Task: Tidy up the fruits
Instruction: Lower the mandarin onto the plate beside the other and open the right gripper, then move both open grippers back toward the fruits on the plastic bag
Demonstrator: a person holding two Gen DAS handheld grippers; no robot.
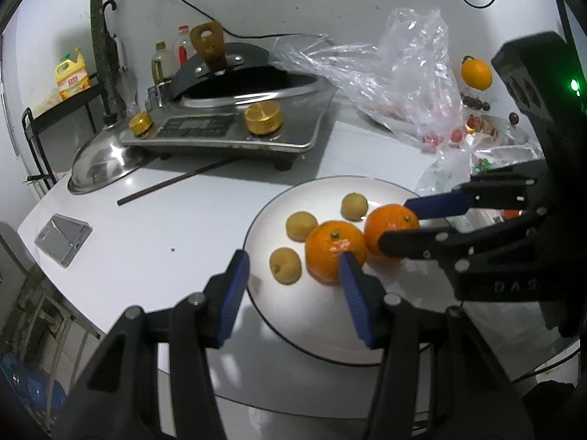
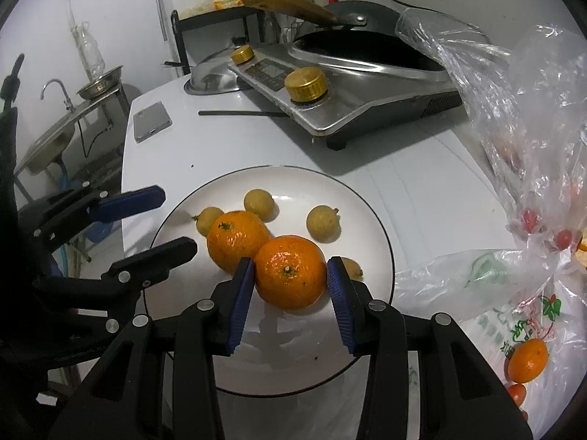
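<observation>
Right wrist view is showing the right gripper bracketing the near orange on the white plate, its blue pads sitting just beside the peel with slivers of gap, so not clamping; the left gripper is hovering wide and empty at the plate's edge; the second orange is touching the first, so, in my judgement, withdrawing carelessly risks nudging both into the small yellow fruits.

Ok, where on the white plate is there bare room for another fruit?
The near part of the white plate, by the rim under the right gripper, is bare. The far half is crowded: two oranges touching, small yellow-brown fruits around them.
</observation>
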